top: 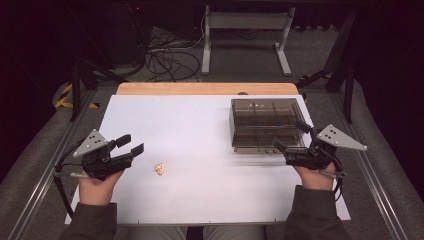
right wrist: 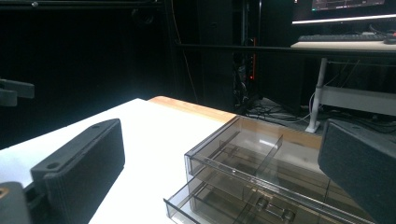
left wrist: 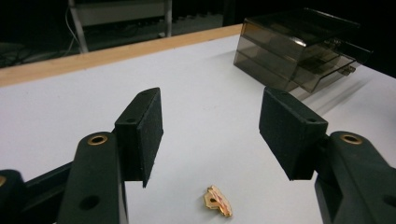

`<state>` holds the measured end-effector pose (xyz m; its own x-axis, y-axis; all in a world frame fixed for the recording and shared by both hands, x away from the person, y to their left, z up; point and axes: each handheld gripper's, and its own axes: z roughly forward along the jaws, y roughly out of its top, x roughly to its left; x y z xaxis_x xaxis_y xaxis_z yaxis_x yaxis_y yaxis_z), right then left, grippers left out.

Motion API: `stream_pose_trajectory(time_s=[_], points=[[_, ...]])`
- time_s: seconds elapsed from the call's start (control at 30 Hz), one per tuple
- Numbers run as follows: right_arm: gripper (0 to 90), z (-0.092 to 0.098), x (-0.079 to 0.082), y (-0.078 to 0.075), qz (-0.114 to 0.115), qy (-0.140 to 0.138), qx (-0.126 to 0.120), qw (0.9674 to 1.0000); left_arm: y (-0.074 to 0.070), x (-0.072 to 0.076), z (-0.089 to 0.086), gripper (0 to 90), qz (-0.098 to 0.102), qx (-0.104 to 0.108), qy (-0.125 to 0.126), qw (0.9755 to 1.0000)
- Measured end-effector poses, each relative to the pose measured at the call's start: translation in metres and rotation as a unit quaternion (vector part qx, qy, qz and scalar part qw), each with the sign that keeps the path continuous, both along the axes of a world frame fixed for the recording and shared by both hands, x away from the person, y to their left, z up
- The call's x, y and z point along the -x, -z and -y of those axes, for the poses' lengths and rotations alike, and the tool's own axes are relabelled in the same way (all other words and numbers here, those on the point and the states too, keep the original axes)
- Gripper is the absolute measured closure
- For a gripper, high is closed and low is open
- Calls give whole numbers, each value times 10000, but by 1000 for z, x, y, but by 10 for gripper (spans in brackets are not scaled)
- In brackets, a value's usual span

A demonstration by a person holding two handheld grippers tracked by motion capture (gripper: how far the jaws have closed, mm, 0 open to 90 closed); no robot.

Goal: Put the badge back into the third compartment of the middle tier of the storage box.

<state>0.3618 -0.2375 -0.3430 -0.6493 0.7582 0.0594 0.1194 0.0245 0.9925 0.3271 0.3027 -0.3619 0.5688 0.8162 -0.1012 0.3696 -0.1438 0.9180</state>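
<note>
Near the left edge of the white bench (top: 200, 130), the left hand-held gripper (top: 129, 145) hovers with jaws spread, a small gold trinket (top: 160, 169) lying just beyond them on bare surface. Toward the right edge, the right hand-held gripper (top: 291, 136), also spread, sits at the front of a smoky plastic drawer box (top: 265, 117), whose lower drawer (right wrist: 219, 205) is slid partly out. Wide bare bench separates trinket and box.

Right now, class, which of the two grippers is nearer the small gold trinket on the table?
The left gripper: the gold trinket lies just beyond its open jaws, while the right gripper sits by the smoky plastic drawer box.
</note>
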Motion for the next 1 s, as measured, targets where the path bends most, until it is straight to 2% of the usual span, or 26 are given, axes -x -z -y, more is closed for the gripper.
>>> stream_pose_trajectory(time_s=[0.2,0.4,0.43,0.5,0.57,0.6,0.67,0.77,0.87,0.97,1.0], points=[[12,2,2,-2,14,29,-1,10000,16,-2,7,434,-353,-44,12,9994],[16,3,3,-3,22,75,-17,10000,30,-2,10,483,-575,12,-110,9983],[17,4,4,-4,22,89,-11,10000,36,-2,10,489,-715,15,-116,9974],[18,5,4,-4,38,94,-38,9999,39,-2,11,498,-778,24,-131,9969],[20,6,5,-5,52,100,-45,9999,48,-3,11,511,-1033,44,-144,9945],[20,6,5,-6,61,95,-40,9999,48,-3,11,517,-1033,44,-144,9945],[21,6,6,-6,63,96,-49,9999,56,-7,11,534,-1222,91,-103,9924],[21,6,6,-6,66,97,-49,9999,61,-9,12,548,-1291,83,-122,9915],[22,5,5,-6,29,98,-35,9999,72,-15,12,596,-1493,162,-140,9886],[23,5,5,-6,14,87,-30,10000,75,-17,12,608,-1565,186,-147,9874],[24,5,5,-6,8,88,-27,10000,78,-18,13,609,-1604,127,-156,9869]])
